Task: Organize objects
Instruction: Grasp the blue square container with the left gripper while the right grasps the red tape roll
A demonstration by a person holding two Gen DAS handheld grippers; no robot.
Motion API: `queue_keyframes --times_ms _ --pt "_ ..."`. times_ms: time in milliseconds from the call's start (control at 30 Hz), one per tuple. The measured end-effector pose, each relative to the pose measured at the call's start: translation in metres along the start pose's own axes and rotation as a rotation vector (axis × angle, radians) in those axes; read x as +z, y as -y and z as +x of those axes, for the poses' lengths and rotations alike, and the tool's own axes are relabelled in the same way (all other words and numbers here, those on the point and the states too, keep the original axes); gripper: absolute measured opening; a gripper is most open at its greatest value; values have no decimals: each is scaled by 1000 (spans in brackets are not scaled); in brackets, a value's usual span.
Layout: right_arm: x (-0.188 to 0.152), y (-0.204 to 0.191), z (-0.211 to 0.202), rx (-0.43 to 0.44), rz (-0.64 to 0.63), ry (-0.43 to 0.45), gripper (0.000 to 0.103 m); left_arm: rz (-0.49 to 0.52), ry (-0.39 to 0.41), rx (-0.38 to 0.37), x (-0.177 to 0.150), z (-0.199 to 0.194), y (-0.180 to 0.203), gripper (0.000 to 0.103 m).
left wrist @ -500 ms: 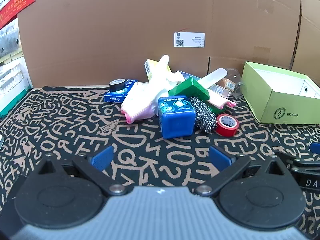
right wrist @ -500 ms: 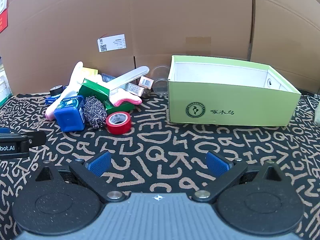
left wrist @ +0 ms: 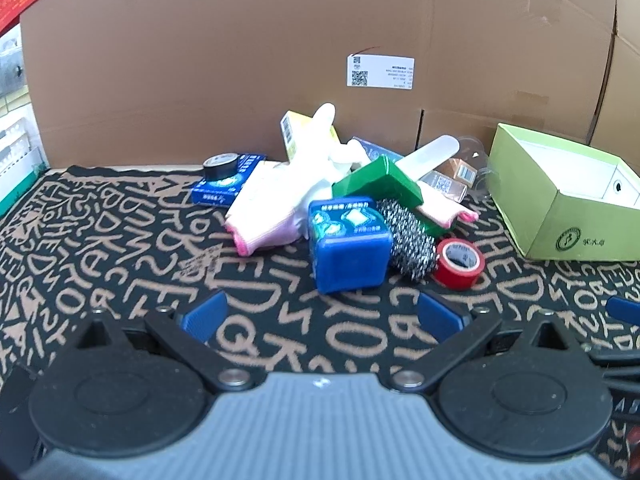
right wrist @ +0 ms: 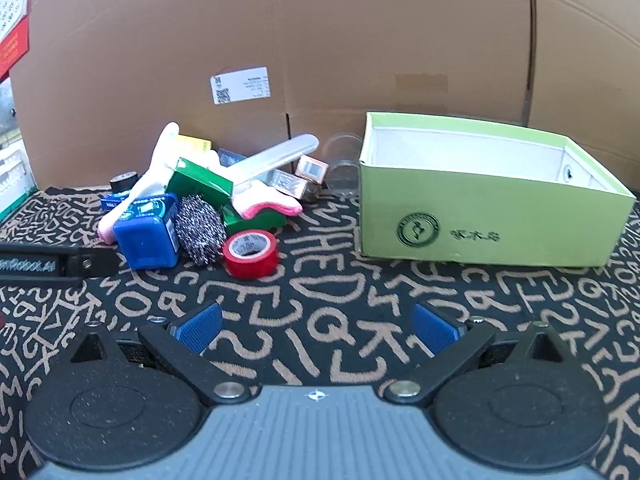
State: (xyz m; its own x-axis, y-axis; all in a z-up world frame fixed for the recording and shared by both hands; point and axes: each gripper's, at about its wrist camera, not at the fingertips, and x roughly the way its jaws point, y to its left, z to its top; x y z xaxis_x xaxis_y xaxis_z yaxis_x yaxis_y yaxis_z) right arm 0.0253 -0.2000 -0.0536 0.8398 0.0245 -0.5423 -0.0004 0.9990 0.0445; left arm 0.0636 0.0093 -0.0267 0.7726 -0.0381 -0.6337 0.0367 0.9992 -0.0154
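A pile lies on the letter-patterned mat: a blue square tub (left wrist: 348, 248), a steel scrubber (left wrist: 410, 240), a red tape roll (left wrist: 458, 258), a green carton (left wrist: 378, 186), a white and pink glove (left wrist: 276, 208) and a black tape roll (left wrist: 222, 166) on a small blue box. My left gripper (left wrist: 320, 316) is open and empty, just short of the tub. My right gripper (right wrist: 316, 328) is open and empty over bare mat, between the red tape roll (right wrist: 250, 252) and the light green open box (right wrist: 480, 216). The blue tub (right wrist: 146, 236) shows at the left.
Cardboard walls (left wrist: 240, 60) close the back and right. Small brown packets (right wrist: 304, 176), a clear cup (right wrist: 340, 160) and a long translucent case (right wrist: 276, 158) lie behind the pile. The left gripper's body (right wrist: 52, 266) reaches in at the left edge. Shelving (left wrist: 16, 148) stands at far left.
Both grippers have edged slightly nearer to the pile. Nothing on the mat has moved, and both stay open and empty.
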Motion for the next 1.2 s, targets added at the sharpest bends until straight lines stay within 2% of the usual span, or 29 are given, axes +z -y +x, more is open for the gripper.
queue_keyframes --times_ms 133,400,567,633,700,800,833,867,1000,1067,1200 --pt "1 -5 5 34 -43 59 103 4 4 -17 13 16 5 103" --pt "11 -15 34 106 -122 9 103 -7 -22 -49 34 57 11 102" --pt "20 -25 60 149 -157 -16 103 -10 -55 -86 36 74 7 82" --pt "24 -31 74 148 -180 -29 103 -16 -77 -124 34 80 3 63" --pt "26 -36 87 133 -212 -39 96 -8 -76 -139 33 79 -1 62" --pt "31 -36 97 148 -204 -58 73 37 -83 -161 28 71 -3 62" --pt "32 -34 96 172 -187 -60 53 51 -85 -166 25 67 -4 62" --pt "33 -33 94 190 -177 -62 50 67 -88 -174 22 63 -4 62" --pt "24 -40 66 162 -231 -95 50 99 -118 -223 8 40 -10 62" --pt "17 -35 46 172 -212 -121 50 93 -130 -238 1 30 -14 62" --pt "6 -21 21 231 -140 -119 54 60 -116 -229 -2 20 -14 74"
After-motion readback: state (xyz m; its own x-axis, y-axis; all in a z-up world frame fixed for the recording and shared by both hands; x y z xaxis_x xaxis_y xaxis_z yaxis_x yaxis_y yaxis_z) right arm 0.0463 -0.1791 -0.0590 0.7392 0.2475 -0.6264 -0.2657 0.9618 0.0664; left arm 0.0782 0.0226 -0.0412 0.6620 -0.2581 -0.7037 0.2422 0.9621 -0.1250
